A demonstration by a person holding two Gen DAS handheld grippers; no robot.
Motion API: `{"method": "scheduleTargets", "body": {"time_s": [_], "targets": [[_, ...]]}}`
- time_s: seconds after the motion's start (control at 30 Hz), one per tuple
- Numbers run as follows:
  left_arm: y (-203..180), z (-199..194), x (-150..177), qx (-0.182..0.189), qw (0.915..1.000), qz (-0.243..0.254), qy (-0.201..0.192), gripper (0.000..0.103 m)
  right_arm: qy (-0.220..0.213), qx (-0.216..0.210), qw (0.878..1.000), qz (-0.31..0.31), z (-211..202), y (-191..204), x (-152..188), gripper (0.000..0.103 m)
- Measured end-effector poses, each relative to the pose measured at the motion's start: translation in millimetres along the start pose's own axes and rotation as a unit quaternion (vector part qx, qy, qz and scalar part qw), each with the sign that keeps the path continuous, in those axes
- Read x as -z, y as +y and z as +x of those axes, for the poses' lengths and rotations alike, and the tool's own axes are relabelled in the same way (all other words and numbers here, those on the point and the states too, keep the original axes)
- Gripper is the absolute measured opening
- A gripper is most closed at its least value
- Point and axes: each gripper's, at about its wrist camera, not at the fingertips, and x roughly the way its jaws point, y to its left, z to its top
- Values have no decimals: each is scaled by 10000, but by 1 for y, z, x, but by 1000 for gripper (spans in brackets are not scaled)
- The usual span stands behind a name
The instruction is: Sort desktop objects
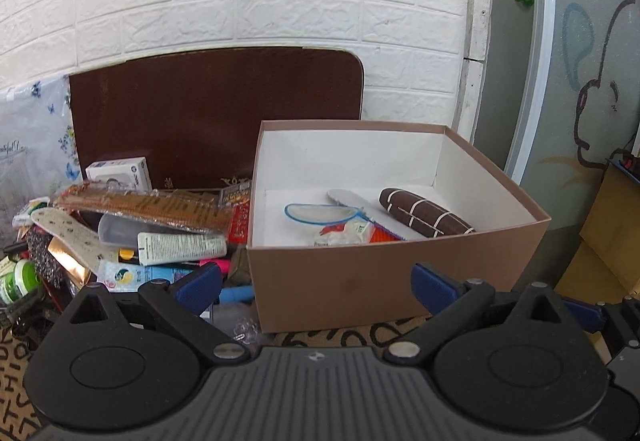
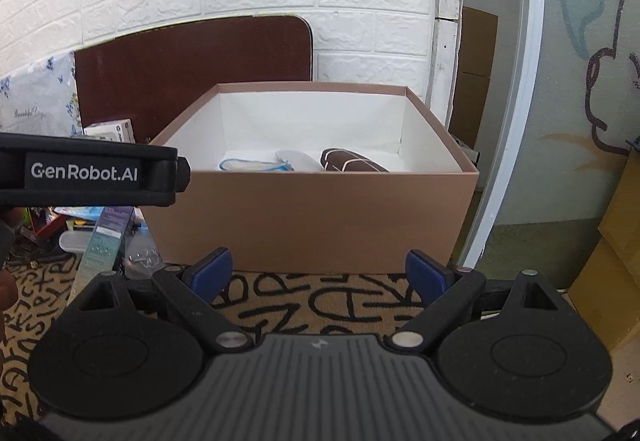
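Note:
A tan cardboard box (image 1: 360,277) with a white inside stands on the patterned table. In it lie a brown striped roll (image 1: 424,215), a blue-rimmed insole (image 1: 316,213), a white insole (image 1: 344,199) and small packets. Left of the box is a pile of clutter: a white tube (image 1: 180,247), a brown comb pack (image 1: 140,207), a spotted insole (image 1: 68,237). My left gripper (image 1: 316,287) is open and empty in front of the box. My right gripper (image 2: 320,275) is open and empty, facing the box (image 2: 312,217) front. The roll shows there too (image 2: 352,163).
A brown board (image 1: 216,113) leans on the white brick wall behind the box. A small white carton (image 1: 118,171) stands at the back left. The left gripper's black body (image 2: 88,173) crosses the right wrist view at left. Cardboard boxes (image 1: 600,233) stand at the right.

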Motion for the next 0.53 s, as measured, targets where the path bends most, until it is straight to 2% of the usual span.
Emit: {"method": "scheduleTargets", "body": {"time_s": [0.37, 0.53], "targets": [[2, 9, 10, 49, 9996, -97, 254, 103, 154, 37, 9998, -87, 7, 7, 6, 91], [0, 10, 12, 142, 9996, -76, 253, 103, 186, 28, 9998, -51, 10, 6, 7, 91]]}}
